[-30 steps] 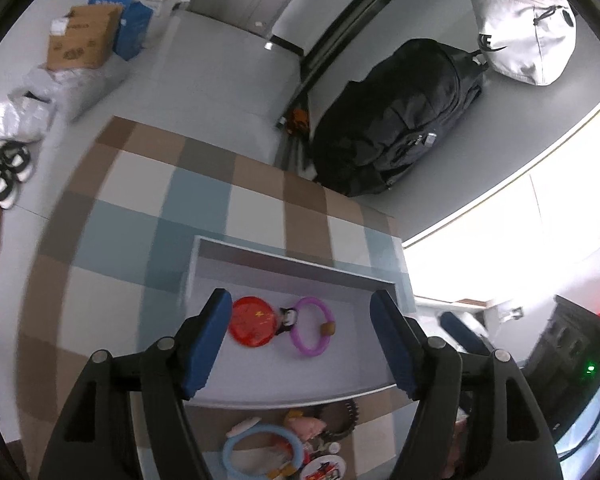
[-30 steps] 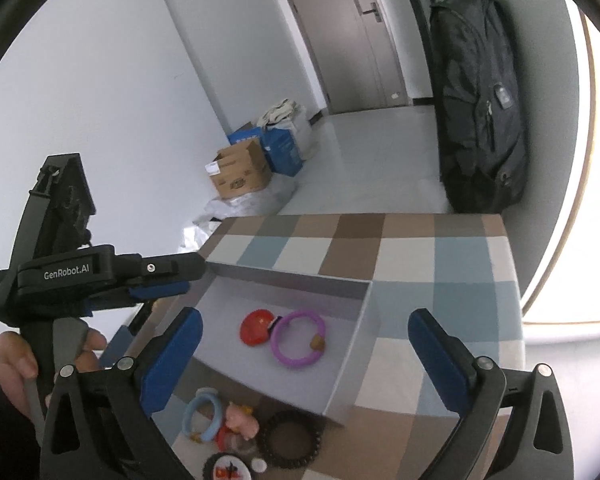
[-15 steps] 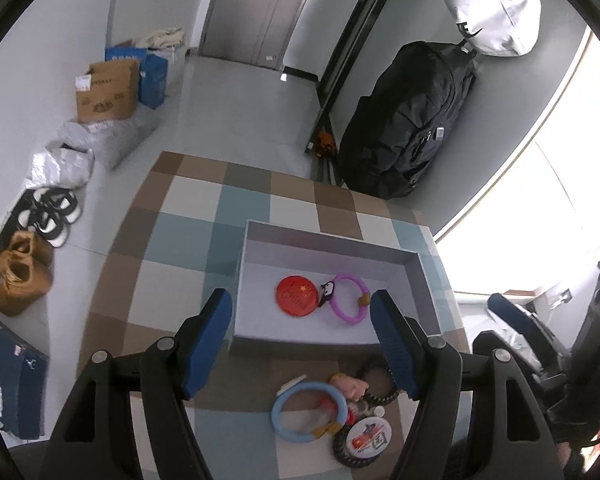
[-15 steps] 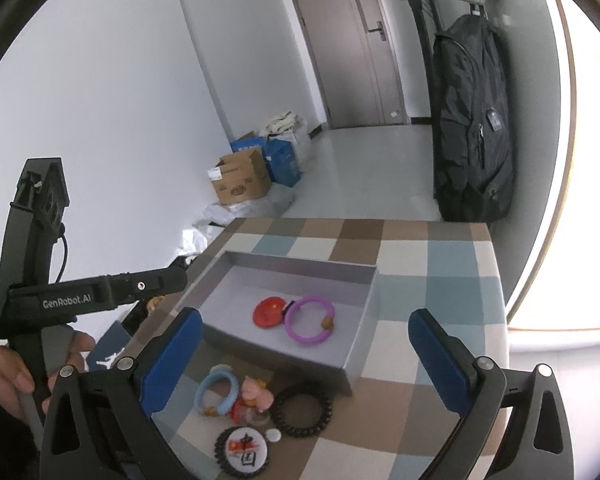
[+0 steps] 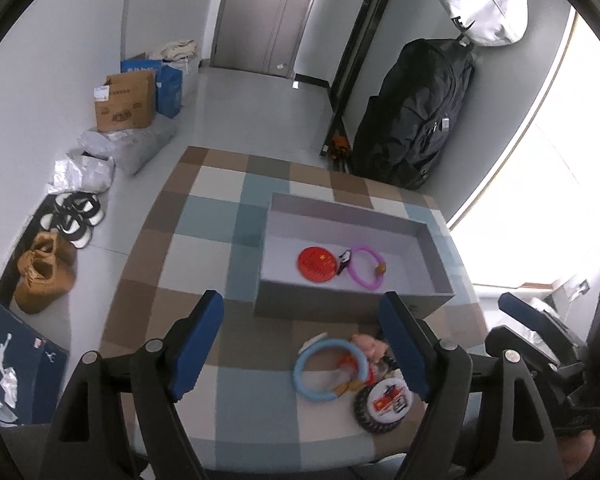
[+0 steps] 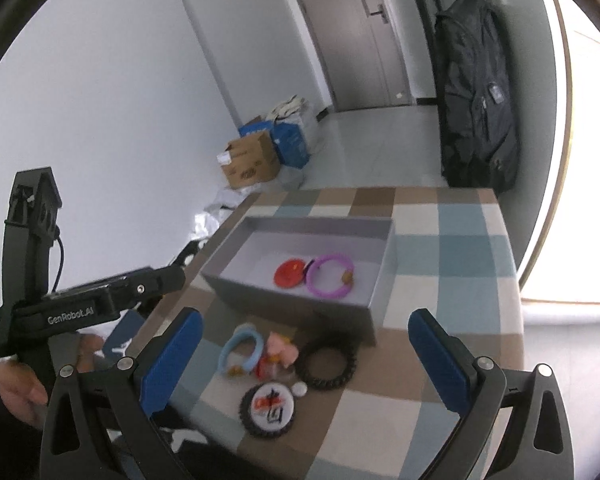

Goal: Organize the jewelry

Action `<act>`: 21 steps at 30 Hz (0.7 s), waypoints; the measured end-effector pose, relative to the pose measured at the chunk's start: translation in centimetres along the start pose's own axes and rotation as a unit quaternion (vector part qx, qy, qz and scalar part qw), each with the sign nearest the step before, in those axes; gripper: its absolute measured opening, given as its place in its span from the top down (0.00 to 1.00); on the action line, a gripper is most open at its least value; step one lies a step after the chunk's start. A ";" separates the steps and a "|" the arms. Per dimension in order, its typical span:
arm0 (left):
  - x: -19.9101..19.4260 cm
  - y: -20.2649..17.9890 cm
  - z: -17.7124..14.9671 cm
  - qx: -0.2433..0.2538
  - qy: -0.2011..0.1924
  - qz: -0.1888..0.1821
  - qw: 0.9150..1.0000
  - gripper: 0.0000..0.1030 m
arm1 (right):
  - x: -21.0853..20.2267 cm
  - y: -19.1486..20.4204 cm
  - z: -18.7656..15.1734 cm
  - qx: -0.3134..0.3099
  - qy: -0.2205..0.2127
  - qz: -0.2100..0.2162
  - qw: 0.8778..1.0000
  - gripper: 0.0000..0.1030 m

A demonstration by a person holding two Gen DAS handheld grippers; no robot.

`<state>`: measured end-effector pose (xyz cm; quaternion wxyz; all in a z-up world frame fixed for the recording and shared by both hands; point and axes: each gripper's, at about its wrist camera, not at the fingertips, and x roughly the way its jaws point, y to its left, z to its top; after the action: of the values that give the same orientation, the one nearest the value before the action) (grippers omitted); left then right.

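A grey open box (image 5: 332,307) (image 6: 284,296) stands on the checked tablecloth. A red round badge (image 5: 317,264) (image 6: 290,273) and a purple bracelet (image 5: 366,267) (image 6: 330,275) lie in it. In front of the box lie a light blue bracelet (image 5: 327,369) (image 6: 240,346), a pink figure (image 5: 369,346) (image 6: 282,350), a black toothed ring (image 6: 326,363) and a round white badge (image 5: 387,397) (image 6: 271,403). My left gripper (image 5: 304,348) is open and empty above the near table edge. My right gripper (image 6: 306,356) is open and empty above the loose pieces.
The checked table (image 5: 208,216) ends at the left and front. On the floor are shoes (image 5: 44,272), a cardboard box (image 5: 124,100) and a black bag (image 5: 412,116). The left gripper's body (image 6: 80,308) shows at the left in the right wrist view.
Both grippers have pulled back and up from the box. The loose pieces in front of the box now show in full. Both stay open and empty.
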<state>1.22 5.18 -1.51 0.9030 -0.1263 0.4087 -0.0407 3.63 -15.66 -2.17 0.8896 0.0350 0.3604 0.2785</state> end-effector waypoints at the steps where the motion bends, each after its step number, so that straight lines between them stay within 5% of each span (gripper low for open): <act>1: 0.0 0.1 -0.2 0.002 0.001 0.004 1.000 0.26 | 0.0 0.2 -0.2 -0.004 0.004 -0.001 1.000 0.00; 21: 2.4 1.8 -1.8 -0.035 0.077 0.010 0.996 0.25 | 3.8 3.3 -5.5 -0.062 0.136 0.008 0.989 0.01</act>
<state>1.37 6.10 -4.85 0.8643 -0.1501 0.4792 -0.0271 0.65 -11.70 -7.72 0.8302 -0.0551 0.4603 0.3097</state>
